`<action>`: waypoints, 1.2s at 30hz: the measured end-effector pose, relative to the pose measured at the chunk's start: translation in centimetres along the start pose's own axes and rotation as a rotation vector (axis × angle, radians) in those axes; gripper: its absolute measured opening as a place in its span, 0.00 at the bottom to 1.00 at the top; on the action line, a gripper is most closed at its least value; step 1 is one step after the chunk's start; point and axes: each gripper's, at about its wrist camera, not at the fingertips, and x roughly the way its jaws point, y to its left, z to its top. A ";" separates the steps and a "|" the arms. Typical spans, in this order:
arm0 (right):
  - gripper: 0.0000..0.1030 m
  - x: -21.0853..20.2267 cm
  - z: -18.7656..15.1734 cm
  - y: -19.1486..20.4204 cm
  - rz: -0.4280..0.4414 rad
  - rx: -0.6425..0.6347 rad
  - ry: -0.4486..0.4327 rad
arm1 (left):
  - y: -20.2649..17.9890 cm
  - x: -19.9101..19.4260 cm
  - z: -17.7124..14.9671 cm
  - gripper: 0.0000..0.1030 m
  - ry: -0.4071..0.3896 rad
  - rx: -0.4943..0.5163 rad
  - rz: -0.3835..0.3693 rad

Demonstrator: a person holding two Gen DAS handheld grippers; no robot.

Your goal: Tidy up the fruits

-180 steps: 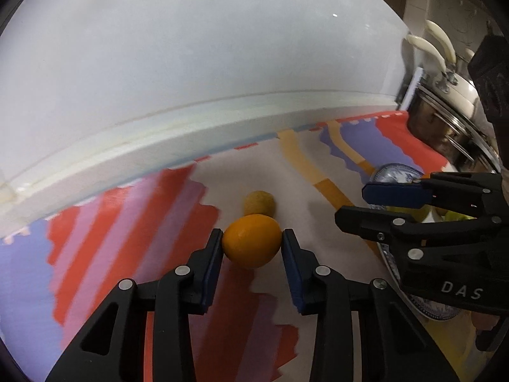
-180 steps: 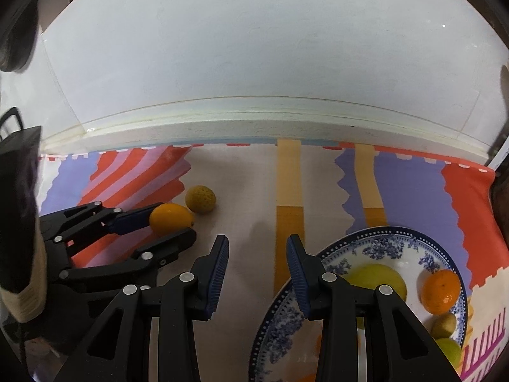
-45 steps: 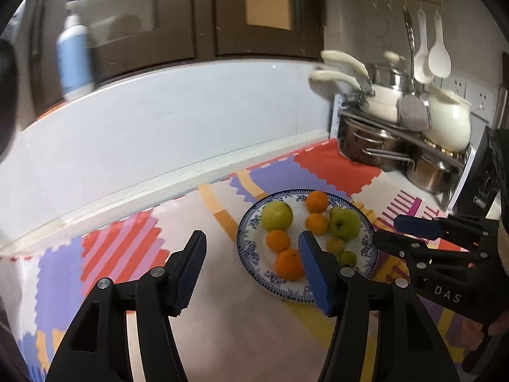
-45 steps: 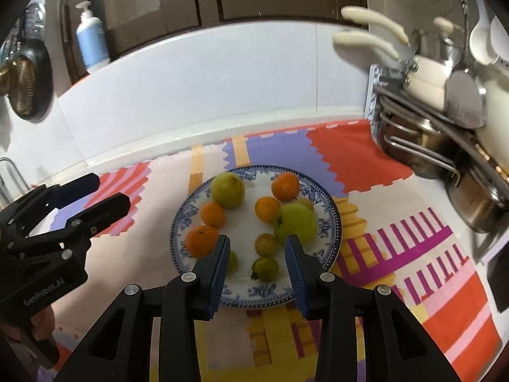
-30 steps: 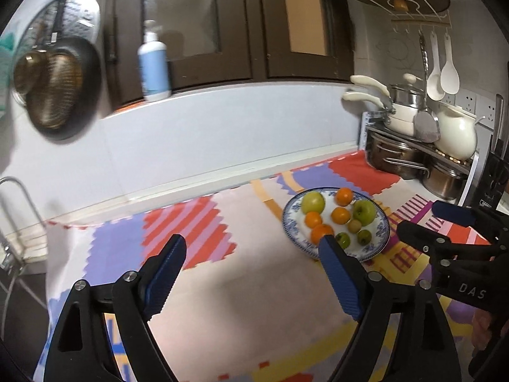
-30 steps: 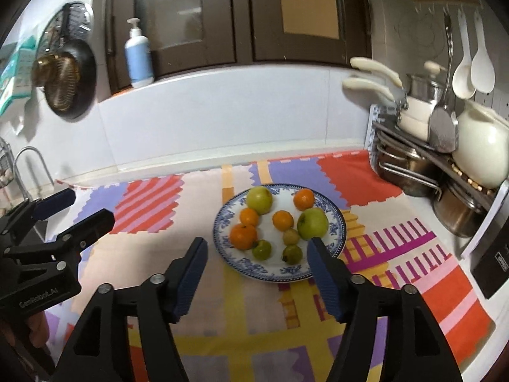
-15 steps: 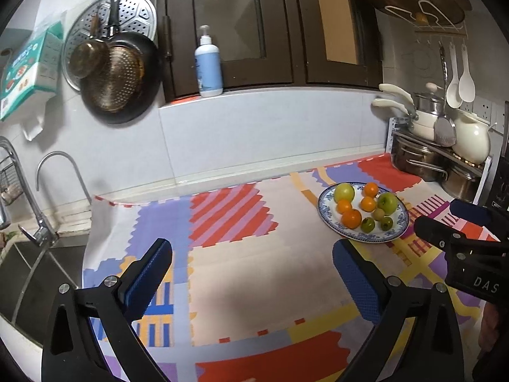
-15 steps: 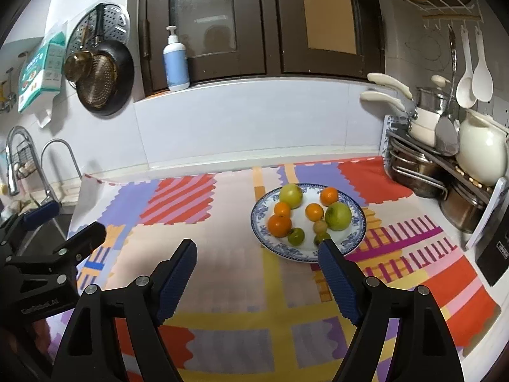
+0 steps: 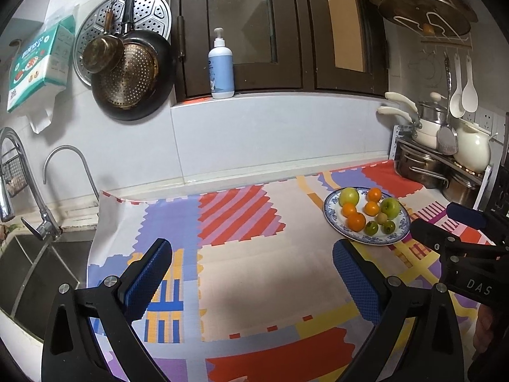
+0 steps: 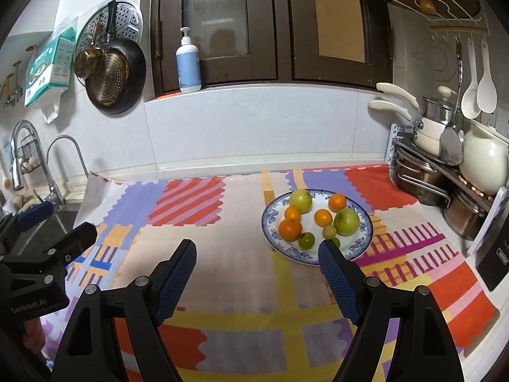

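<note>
Both the left tool [image 9: 251,277] and the right tool [image 10: 257,273] hover wide and empty above the worktop [image 10: 241,254], near the plate [image 10: 270,222] of fruit [image 10: 346,221].

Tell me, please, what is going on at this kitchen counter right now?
A person holding a gripper in each hand is organizing fruits. All the fruit in view, oranges and green ones, sits on the blue-patterned plate on the colourful mat. The left gripper and right gripper are both open and empty, their jaws having just widened, and both are clear of the plate.
</note>
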 end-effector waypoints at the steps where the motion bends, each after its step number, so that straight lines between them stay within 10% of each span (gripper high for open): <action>1: 0.77 0.0 0.0 0.1 -0.001 -0.002 -0.001 | 0.0 0.0 0.0 1.00 0.001 0.001 -0.004; 36: 0.77 0.4 0.1 -0.1 -0.011 -0.003 0.018 | 0.1 0.8 -0.1 1.00 0.014 0.006 -0.010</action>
